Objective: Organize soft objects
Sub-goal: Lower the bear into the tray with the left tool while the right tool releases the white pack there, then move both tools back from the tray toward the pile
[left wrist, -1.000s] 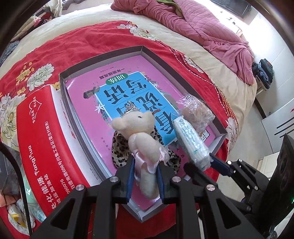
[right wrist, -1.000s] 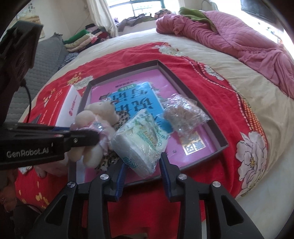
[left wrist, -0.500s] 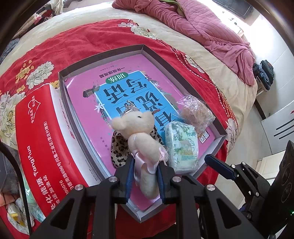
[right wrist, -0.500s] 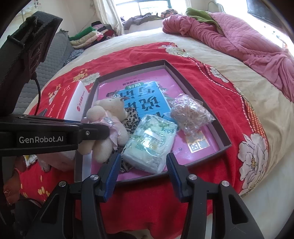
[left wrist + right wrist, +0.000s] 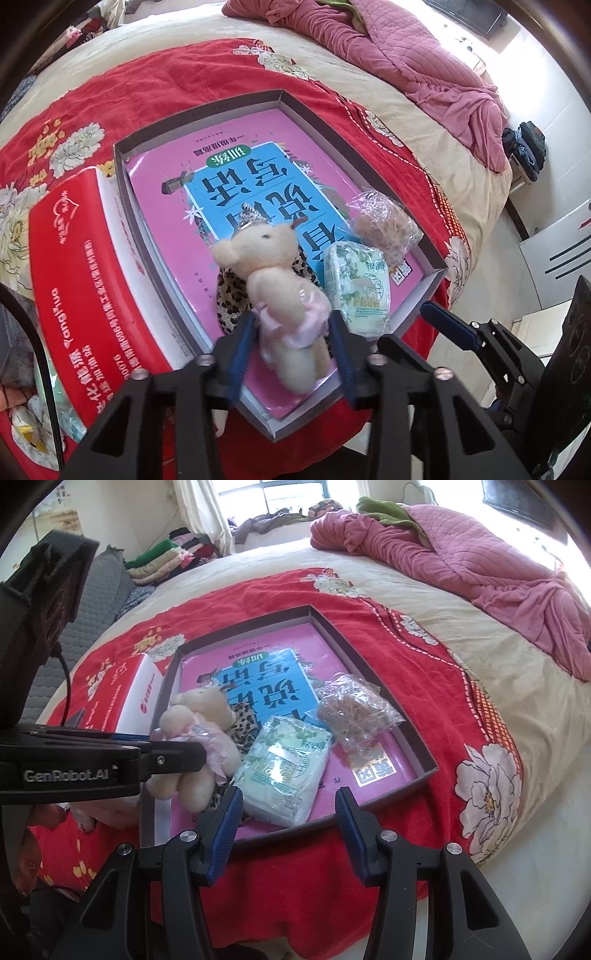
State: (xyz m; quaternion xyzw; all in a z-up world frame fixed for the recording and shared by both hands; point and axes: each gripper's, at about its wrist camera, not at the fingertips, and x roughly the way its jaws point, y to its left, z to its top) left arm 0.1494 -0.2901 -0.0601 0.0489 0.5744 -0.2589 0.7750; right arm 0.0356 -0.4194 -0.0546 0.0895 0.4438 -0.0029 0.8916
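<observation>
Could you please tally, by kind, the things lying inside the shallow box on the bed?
Plush toys: 1, the teddy bear
Tissue packs: 1, the green pack
Clear plastic bags: 1, the crinkly bag with brown contents
Leopard-print cloths: 1, the cloth under the bear
Books: 1, the pink book
Total: 5

Bed (image 5: 424, 598); red blanket (image 5: 399, 672), pink quilt (image 5: 480, 554) on it

Cream plush bear (image 5: 280, 295), pink dress, lying in tray beside green-white tissue pack (image 5: 357, 291), crinkly bag (image 5: 384, 225).
</observation>
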